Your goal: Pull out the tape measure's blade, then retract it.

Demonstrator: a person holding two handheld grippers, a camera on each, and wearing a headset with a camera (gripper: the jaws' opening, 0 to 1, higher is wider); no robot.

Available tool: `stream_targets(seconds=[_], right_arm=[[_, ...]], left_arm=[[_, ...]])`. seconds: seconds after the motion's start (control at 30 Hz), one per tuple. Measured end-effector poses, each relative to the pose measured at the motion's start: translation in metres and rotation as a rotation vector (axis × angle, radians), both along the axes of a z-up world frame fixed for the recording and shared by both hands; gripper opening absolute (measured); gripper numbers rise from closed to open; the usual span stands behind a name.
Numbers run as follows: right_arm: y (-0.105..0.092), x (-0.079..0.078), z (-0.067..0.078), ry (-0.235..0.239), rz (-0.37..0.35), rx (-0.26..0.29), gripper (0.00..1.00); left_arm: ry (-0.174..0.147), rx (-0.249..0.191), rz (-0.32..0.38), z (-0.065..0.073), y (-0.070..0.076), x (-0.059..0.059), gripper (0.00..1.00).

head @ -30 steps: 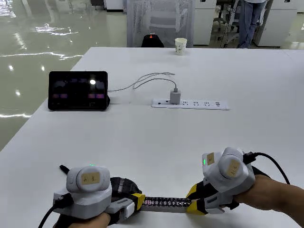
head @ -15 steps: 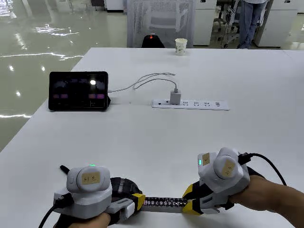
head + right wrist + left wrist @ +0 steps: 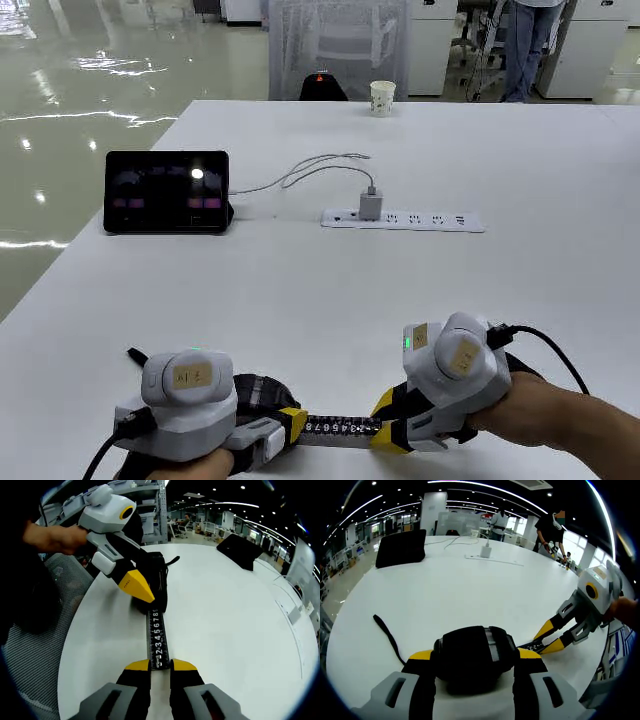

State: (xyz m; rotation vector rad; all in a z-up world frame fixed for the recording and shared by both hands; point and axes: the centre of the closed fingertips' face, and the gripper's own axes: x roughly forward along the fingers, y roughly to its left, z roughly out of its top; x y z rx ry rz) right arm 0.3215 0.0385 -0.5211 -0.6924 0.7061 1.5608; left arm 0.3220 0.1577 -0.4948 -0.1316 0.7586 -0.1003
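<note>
The black tape measure case (image 3: 258, 396) (image 3: 472, 652) (image 3: 156, 575) sits at the table's near edge with my left gripper (image 3: 275, 425) (image 3: 474, 656) shut on it, yellow-tipped jaws on either side. Its black blade (image 3: 340, 427) (image 3: 156, 639) with white numbers runs a short way out to the right along the table. My right gripper (image 3: 385, 428) (image 3: 160, 665) (image 3: 551, 637) is shut on the blade's end. The case's wrist strap (image 3: 387, 637) trails on the table to the left.
A dark tablet (image 3: 166, 191) stands at the left. A white power strip (image 3: 402, 218) with a charger and cable lies mid-table. A paper cup (image 3: 381, 97) stands at the far edge. A person (image 3: 525, 45) stands beyond the table.
My right gripper has moved left towards the case, still holding the blade's end, so less blade shows. The left gripper and case have stayed put.
</note>
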Motion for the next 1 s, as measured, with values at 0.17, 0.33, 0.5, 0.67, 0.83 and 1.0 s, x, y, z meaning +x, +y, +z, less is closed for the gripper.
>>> stream_targets(seconds=[0.17, 0.33, 0.5, 0.67, 0.83, 1.0], right_arm=[[0.005, 0.000, -0.001, -0.002, 0.002, 0.002, 0.10], [0.009, -0.001, 0.000, -0.001, 0.004, 0.005, 0.10], [0.015, -0.002, 0.000, -0.002, 0.007, 0.009, 0.10], [0.021, -0.003, 0.000, -0.001, 0.008, 0.013, 0.10], [0.028, -0.003, -0.001, -0.003, 0.008, 0.019, 0.10], [0.034, -0.004, 0.000, -0.006, 0.008, 0.024, 0.10]], left_arm=[[0.001, -0.001, 0.000, 0.000, 0.000, 0.000, 0.57], [0.001, -0.002, 0.001, 0.000, 0.000, 0.000, 0.57], [0.002, -0.005, 0.004, 0.000, 0.000, 0.000, 0.57], [0.003, -0.006, 0.004, 0.000, 0.000, 0.000, 0.57], [0.003, -0.009, 0.007, 0.000, 0.000, 0.000, 0.57], [0.002, -0.012, 0.010, 0.000, 0.001, 0.000, 0.57]])
